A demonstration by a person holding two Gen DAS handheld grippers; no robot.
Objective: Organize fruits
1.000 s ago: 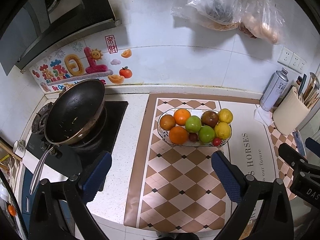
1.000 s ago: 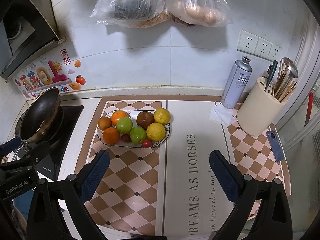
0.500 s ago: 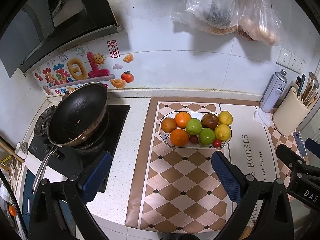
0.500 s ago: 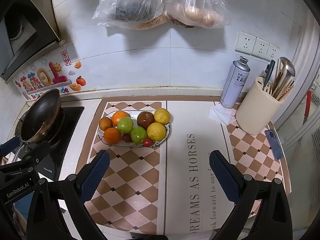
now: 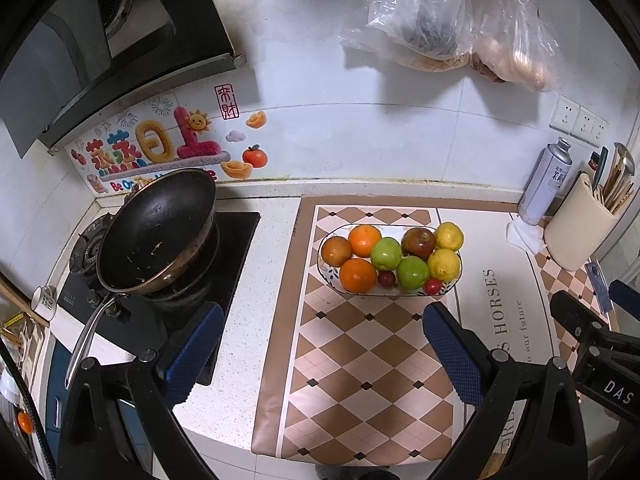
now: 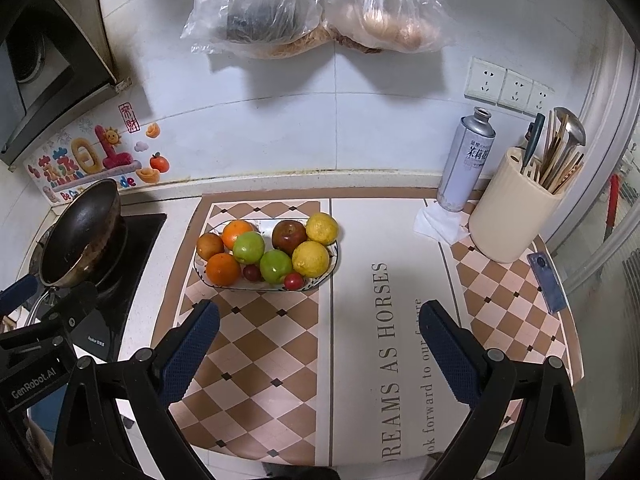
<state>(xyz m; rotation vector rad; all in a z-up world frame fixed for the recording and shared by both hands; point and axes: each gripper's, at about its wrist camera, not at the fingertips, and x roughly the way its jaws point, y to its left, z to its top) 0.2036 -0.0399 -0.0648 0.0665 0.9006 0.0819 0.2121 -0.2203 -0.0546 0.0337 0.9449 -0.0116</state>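
Stove: a black pan [image 5: 156,232] sat tilted on the burner.
Back wall: two plastic bags [image 6: 312,8] hung above the counter.
Right corner: spray can [image 6: 466,160] just beside a cream utensil holder [image 6: 512,216].

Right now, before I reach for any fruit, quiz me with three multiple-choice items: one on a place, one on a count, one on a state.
1. Where does the fruit dish sit?
A. on the stove
B. on the checkered mat
C. beside the utensil holder

2. How many lemons are in the dish?
A. one
B. two
C. four

3. How are the left gripper and right gripper?
A. both open, empty
B. both shut
C. right holds an orange

Key: 1 B, checkered mat shows under the dish; 2 B, two yellow fruits lie at its right end; 3 A, fingers spread, nothing between.
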